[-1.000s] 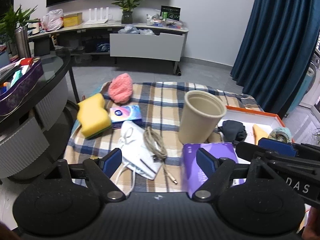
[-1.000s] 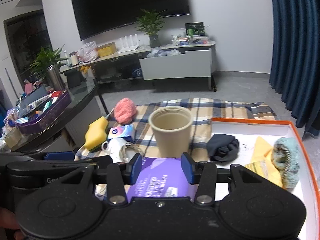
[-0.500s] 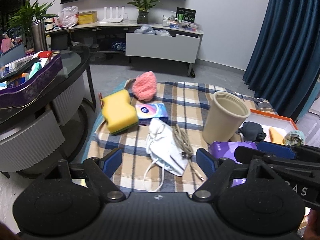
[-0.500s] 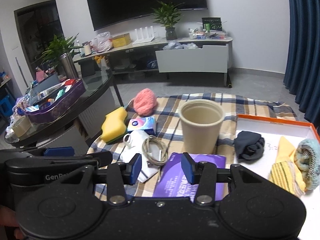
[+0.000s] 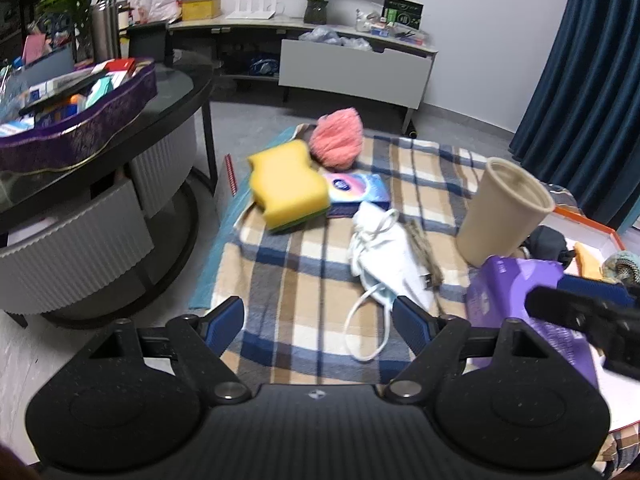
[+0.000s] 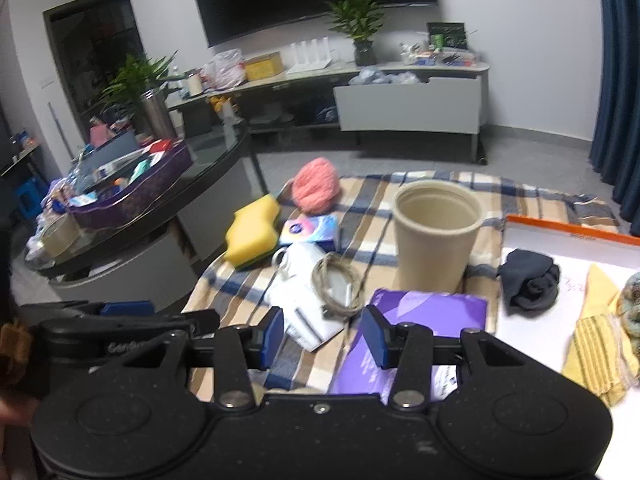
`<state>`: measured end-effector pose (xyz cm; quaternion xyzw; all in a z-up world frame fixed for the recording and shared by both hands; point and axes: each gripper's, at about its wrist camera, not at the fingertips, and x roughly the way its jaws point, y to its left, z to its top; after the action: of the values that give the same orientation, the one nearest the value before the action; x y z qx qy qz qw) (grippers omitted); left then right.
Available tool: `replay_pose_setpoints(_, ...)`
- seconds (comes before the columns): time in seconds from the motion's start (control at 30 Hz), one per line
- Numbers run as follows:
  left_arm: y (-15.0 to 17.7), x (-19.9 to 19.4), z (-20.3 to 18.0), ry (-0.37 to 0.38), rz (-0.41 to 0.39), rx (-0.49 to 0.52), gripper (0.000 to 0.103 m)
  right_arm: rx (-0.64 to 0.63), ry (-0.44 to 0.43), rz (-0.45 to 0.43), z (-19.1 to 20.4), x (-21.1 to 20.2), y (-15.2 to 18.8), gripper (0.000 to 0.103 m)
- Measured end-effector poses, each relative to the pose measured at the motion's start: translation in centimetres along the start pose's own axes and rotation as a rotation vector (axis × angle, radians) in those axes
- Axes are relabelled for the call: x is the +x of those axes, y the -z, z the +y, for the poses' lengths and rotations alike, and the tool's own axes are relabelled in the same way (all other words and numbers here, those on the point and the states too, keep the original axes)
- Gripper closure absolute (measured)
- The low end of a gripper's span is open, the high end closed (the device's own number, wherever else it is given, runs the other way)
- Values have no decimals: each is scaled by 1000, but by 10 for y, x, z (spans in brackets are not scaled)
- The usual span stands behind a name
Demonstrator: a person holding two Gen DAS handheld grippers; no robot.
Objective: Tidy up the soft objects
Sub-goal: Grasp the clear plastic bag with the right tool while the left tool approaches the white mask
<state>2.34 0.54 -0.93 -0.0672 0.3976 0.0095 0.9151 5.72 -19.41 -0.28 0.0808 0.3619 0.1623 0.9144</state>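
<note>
On a plaid blanket (image 5: 304, 280) lie a yellow sponge (image 5: 286, 184), pink fluffy ball (image 5: 338, 144), white mask (image 5: 386, 256) and beige cup (image 6: 436, 236). The left gripper (image 5: 318, 320) and right gripper (image 6: 324, 336) hover above with jaws spread, gripping nothing.

1 sponge (image 5: 286, 186) | 1 cup (image 6: 436, 234) | 1 mask (image 5: 386, 258) | 1 cable (image 6: 336, 280)

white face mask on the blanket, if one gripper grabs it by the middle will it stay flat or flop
The white face mask will probably flop: it lies creased and limp on the plaid blanket. Its ear loops trail loose, so they would likely dangle and might snag the coiled cable lying partly on it. It looks thin, so probably very light.
</note>
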Motion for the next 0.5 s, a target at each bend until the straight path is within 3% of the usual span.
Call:
replay_pose_setpoints(0.33,7,7,26,-35,29,-56,20,-126,-142,120,45,13,42,49)
replay_pose_setpoints(0.5,7,6,31,-36,23,-67,20,-172,-148,169,64,29,56,50)
